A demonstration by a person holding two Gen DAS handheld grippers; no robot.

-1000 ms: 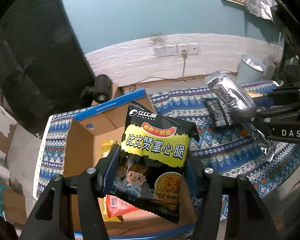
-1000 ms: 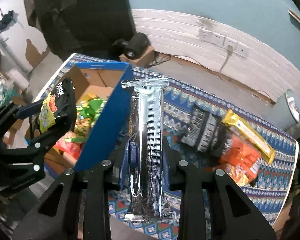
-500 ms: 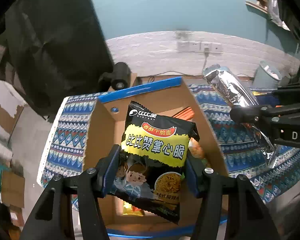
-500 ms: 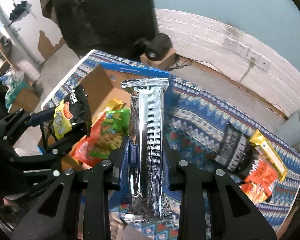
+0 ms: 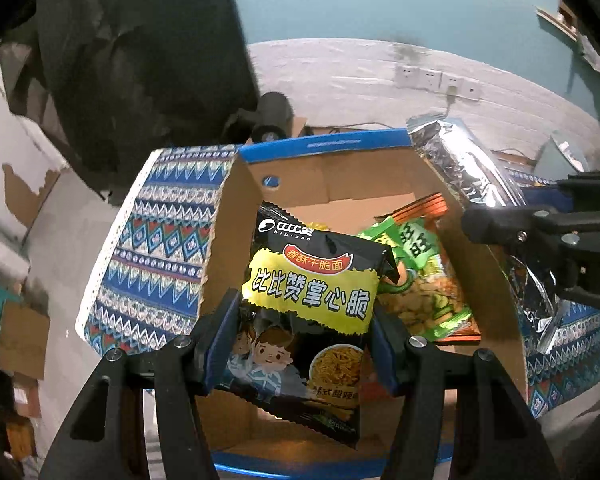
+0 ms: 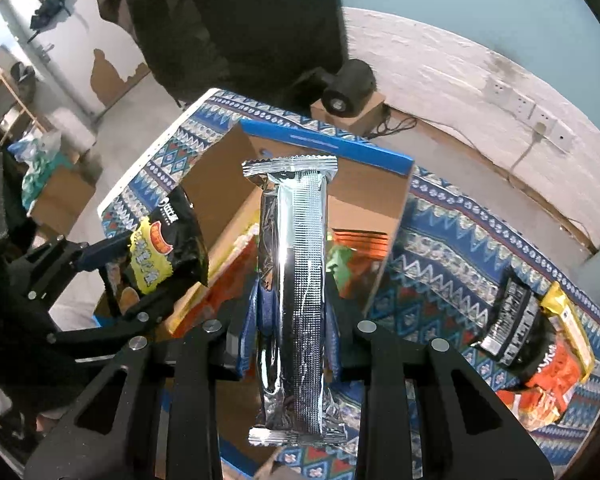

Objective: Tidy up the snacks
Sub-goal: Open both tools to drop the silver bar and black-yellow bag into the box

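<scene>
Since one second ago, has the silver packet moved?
Yes. The silver packet, earlier before the patterned cloth, now hangs over the open cardboard box.

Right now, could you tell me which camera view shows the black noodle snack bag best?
The left wrist view: the black noodle snack bag faces the camera, label readable, gripped in the left tool. The right wrist view shows it small and side-on at the left edge.

A black and yellow noodle snack bag (image 5: 308,312) hangs upright over an open cardboard box (image 5: 236,240) with blue rims. A long silver foil packet (image 6: 294,304) stands upright above the same box. Inside lie green (image 5: 424,280) and orange packets (image 5: 428,206). More snack packets (image 6: 540,344) lie together on the patterned cloth (image 6: 452,248), apart from the box.
</scene>
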